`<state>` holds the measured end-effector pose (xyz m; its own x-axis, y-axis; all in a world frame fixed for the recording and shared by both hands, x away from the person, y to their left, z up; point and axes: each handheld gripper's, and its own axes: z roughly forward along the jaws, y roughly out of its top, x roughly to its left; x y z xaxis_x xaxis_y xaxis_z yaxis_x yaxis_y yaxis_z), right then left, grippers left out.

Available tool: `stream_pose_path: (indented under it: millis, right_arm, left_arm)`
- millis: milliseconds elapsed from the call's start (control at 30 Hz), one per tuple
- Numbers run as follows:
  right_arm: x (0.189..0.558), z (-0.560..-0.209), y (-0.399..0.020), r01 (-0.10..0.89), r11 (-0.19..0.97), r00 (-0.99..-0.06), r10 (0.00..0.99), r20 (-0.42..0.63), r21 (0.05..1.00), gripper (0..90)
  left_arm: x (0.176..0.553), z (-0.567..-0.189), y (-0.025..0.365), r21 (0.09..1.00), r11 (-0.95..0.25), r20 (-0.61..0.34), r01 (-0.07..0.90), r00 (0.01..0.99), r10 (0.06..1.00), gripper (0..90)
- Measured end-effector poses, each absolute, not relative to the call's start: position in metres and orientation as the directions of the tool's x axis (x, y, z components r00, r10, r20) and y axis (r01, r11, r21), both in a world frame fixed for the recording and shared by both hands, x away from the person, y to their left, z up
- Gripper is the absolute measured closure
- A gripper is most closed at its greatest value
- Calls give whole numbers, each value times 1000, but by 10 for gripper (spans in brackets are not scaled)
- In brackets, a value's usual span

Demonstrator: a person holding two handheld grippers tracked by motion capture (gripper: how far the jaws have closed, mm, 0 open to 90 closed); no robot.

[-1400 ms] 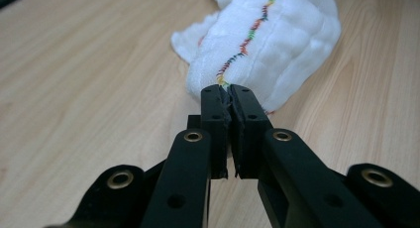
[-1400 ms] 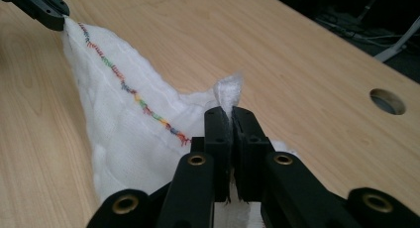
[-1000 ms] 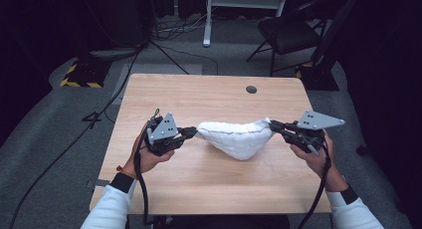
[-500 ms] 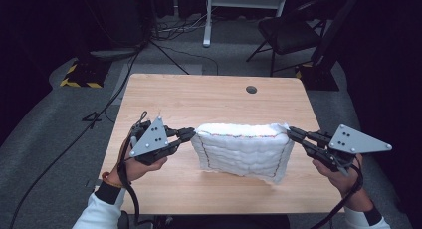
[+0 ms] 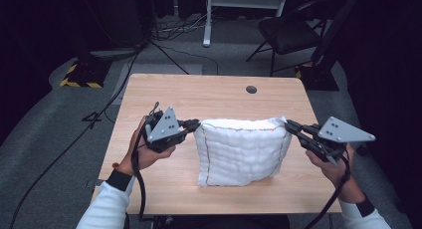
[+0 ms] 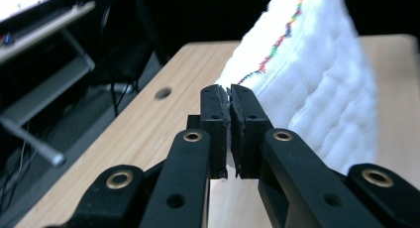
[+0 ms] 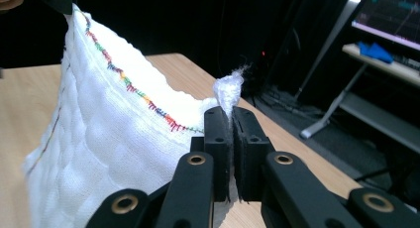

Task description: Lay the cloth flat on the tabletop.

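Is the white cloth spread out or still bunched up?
Spread out: the white cloth hangs as a flat sheet, its top edge stretched between the left tool and right tool, bottom edge at the table.

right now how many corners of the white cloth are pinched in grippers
2: the cloth has its upper left corner in the left gripper and its upper right corner in the right gripper; the lower corners hang free by the table.

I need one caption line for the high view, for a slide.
Left gripper and right gripper hold a white quilted cloth by its top corners above the wooden table.
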<state>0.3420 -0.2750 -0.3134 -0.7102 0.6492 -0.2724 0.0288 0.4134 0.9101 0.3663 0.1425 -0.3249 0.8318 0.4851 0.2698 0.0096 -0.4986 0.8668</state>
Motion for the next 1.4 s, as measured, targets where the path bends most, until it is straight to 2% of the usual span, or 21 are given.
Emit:
stream_pose_path:
  millis: [167, 300, 433, 467, 533, 633, 733, 800, 967, 1033, 1133, 1300, 1400]
  right_arm:
    - [393, -329, -262, 78, 478, -667, 678, -311, 875, 859]
    - [437, -344, -251, 151, 509, -650, 697, -303, 847, 859]
    - [478, -361, -240, 221, 543, -623, 717, -311, 810, 853]
    - [488, -366, -237, 241, 550, -607, 728, -318, 800, 828]
    - [503, -376, -233, 285, 562, -558, 756, -342, 777, 702]
    - [518, -394, -232, 355, 547, -536, 784, -313, 758, 589]
    - [517, -409, -237, 386, 527, -574, 780, -250, 757, 510]
    - [512, -420, -240, 393, 545, -596, 764, -246, 741, 483]
    - [492, -442, -243, 373, 616, -669, 696, -259, 694, 423]
    - [483, -450, -244, 380, 615, -694, 683, -226, 690, 404]
    - [472, -460, -247, 379, 626, -719, 663, -209, 681, 392]
    - [455, -473, -254, 408, 646, -739, 649, -182, 645, 351]
    - [449, -481, -259, 427, 651, -747, 645, -160, 628, 337]
  left_arm:
    - [415, -346, 132, 832, -551, 273, 72, 811, 518, 856]
    - [458, -365, 125, 796, -587, 268, 150, 782, 563, 857]
    - [493, -383, 118, 796, -557, 235, 239, 725, 648, 840]
    - [500, -388, 116, 799, -536, 231, 272, 685, 691, 789]
    - [510, -398, 114, 806, -497, 195, 322, 649, 736, 635]
    - [516, -418, 107, 796, -464, 132, 389, 636, 760, 411]
    - [510, -438, 99, 764, -502, 111, 405, 684, 721, 314]
    - [504, -448, 95, 735, -536, 111, 415, 706, 699, 263]
    - [485, -470, 88, 691, -592, 97, 414, 758, 645, 213]
    - [478, -476, 87, 684, -592, 80, 427, 762, 642, 191]
    - [468, -484, 84, 660, -622, 69, 420, 791, 608, 182]
    - [452, -490, 75, 626, -683, 109, 376, 826, 554, 177]
    - [443, -492, 73, 646, -663, 110, 378, 813, 571, 202]
